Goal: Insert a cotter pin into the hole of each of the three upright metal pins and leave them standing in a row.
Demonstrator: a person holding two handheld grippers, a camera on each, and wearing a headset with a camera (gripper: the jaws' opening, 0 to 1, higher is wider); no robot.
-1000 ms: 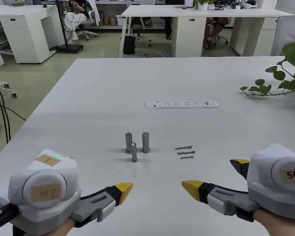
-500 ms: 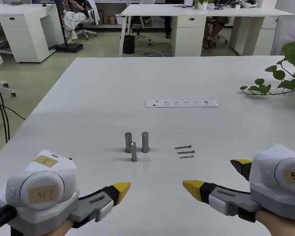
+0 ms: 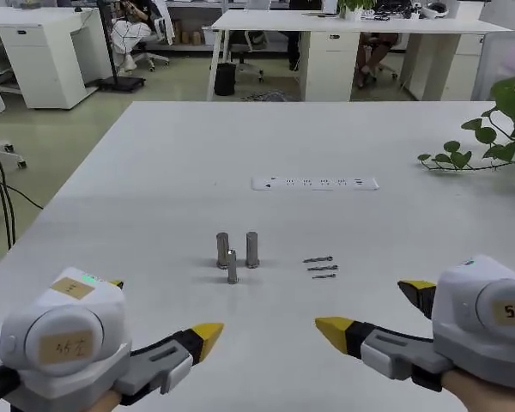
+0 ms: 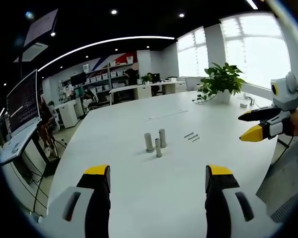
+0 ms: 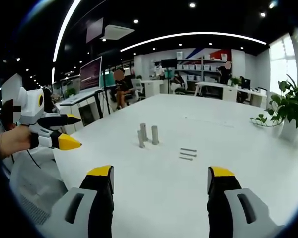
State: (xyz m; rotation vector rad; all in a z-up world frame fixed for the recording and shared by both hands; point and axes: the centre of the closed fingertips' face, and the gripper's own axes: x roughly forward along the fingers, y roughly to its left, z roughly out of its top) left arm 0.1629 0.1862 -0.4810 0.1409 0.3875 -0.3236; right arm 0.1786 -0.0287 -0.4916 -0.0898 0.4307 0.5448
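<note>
We hold the left gripper [image 4: 158, 173] and right gripper [image 5: 160, 172] with jaws spread wide, both empty. The three metal pins [image 3: 233, 253] stand bunched mid-table [image 3: 240, 146], with the cotter pins [image 3: 319, 266] lying just beside them (thin, likely slippery). Reaching in, a jaw could topple a neighbouring pin.

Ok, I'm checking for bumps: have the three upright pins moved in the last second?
No. The upright pins stand at the same spot relative to the power strip and the cotter pins beside them.
</note>
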